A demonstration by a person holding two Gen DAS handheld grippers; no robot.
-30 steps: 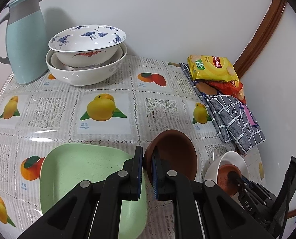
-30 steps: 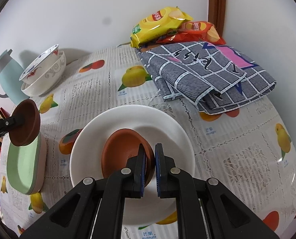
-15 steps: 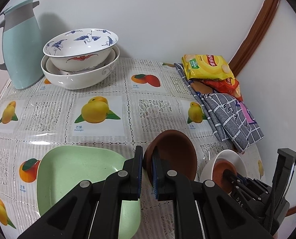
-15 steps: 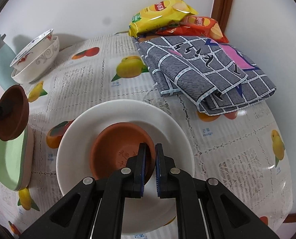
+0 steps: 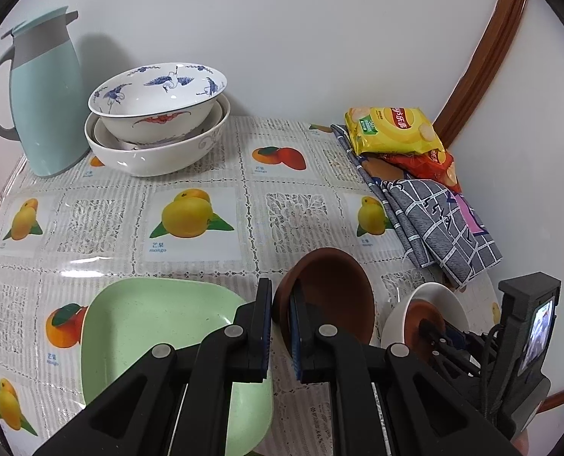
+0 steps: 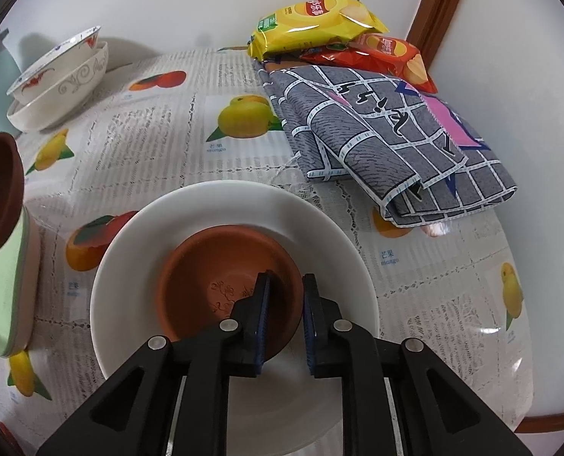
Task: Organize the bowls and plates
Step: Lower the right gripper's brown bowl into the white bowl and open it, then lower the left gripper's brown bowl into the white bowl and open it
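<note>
**A:** Where is the dish you just set down?

**B:** The terracotta dish [image 6: 228,285] lies flat in the middle of the white plate [image 6: 320,228]. Your right gripper [image 6: 285,319] straddles its near rim, jaws opening, pads apparently off the rim, so you look to be letting go

**A:** And your other hand?

**B:** Left of the white plate, your left gripper [image 5: 281,328] is clamped on the rim of a second brown dish [image 5: 335,292], held tilted in the air above the edge of the green plate [image 5: 149,323], likely waiting to be nested next

**A:** What lies beyond the white plate?

**B:** Behind it, a folded checked cloth [image 6: 388,133] with snack bags [image 6: 320,19]; far back left, stacked porcelain bowls [image 5: 156,114] beside a pale blue jug [image 5: 46,91]
</note>
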